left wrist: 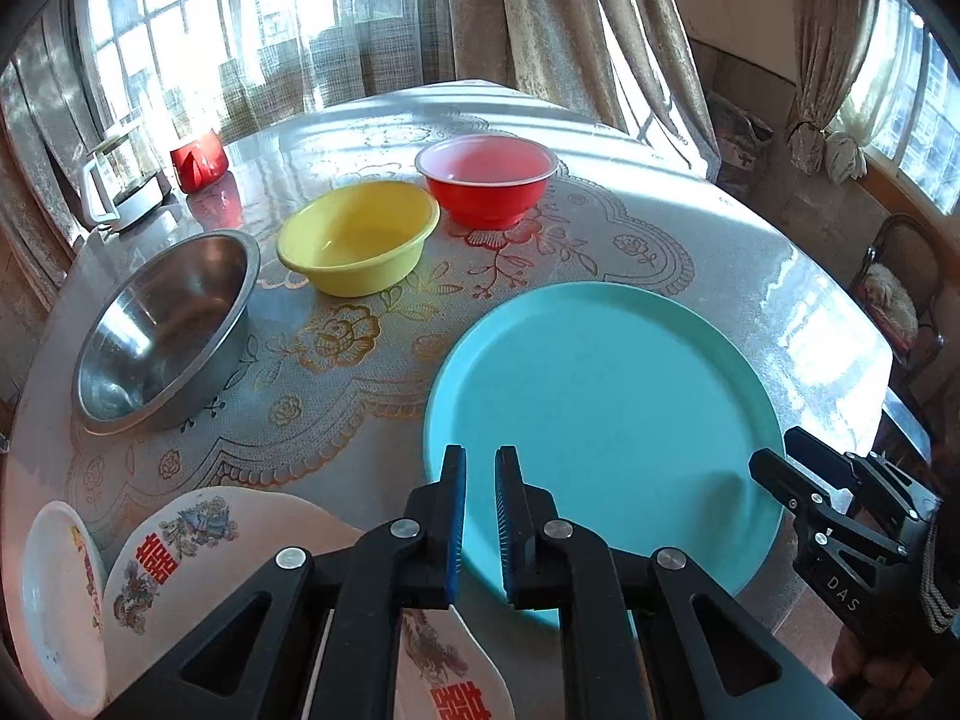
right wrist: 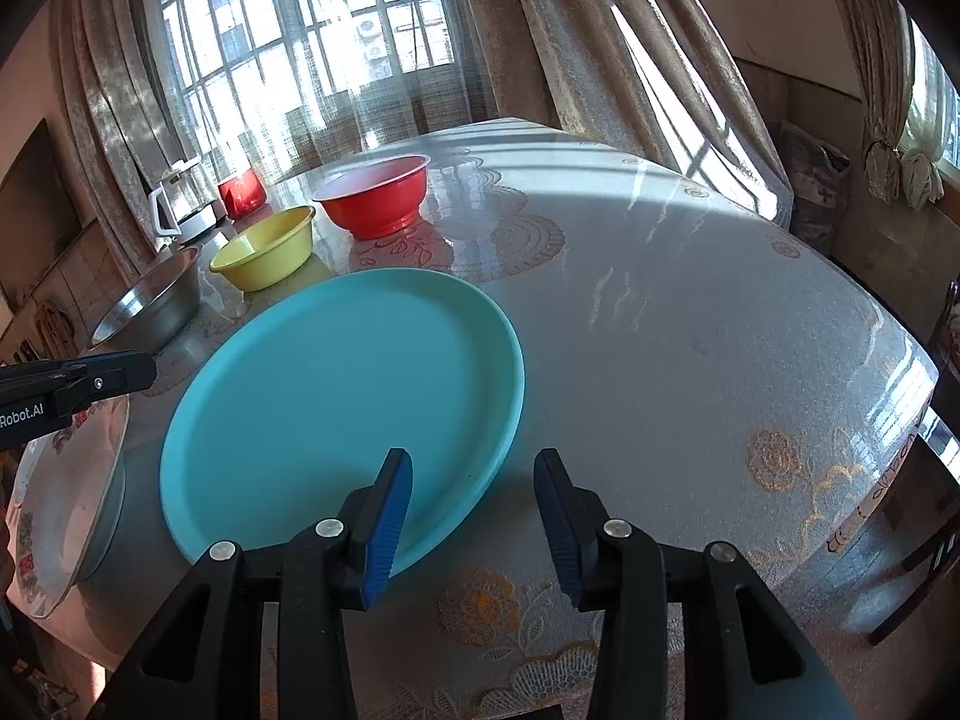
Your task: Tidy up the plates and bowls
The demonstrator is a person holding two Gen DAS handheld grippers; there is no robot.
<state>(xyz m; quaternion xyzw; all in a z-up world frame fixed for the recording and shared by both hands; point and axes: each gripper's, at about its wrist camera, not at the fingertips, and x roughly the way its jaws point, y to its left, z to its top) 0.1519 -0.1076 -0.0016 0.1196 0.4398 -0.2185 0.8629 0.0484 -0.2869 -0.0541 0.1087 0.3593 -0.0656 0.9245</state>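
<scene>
Three bowls [left wrist: 360,237] line the table's [right wrist: 690,330] far-left edge; your left gripper [left wrist: 480,516] is closed empty, your right gripper [right wrist: 474,516] part-open astride the plate's [right wrist: 336,396] near rim.

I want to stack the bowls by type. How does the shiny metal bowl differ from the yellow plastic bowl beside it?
The shiny metal bowl is grey and reflective; the yellow plastic bowl is matte and opaque. The metal bowl looks wider, the yellow one smaller. Both stand upright, empty and apart on the lace-patterned tablecloth.
</scene>
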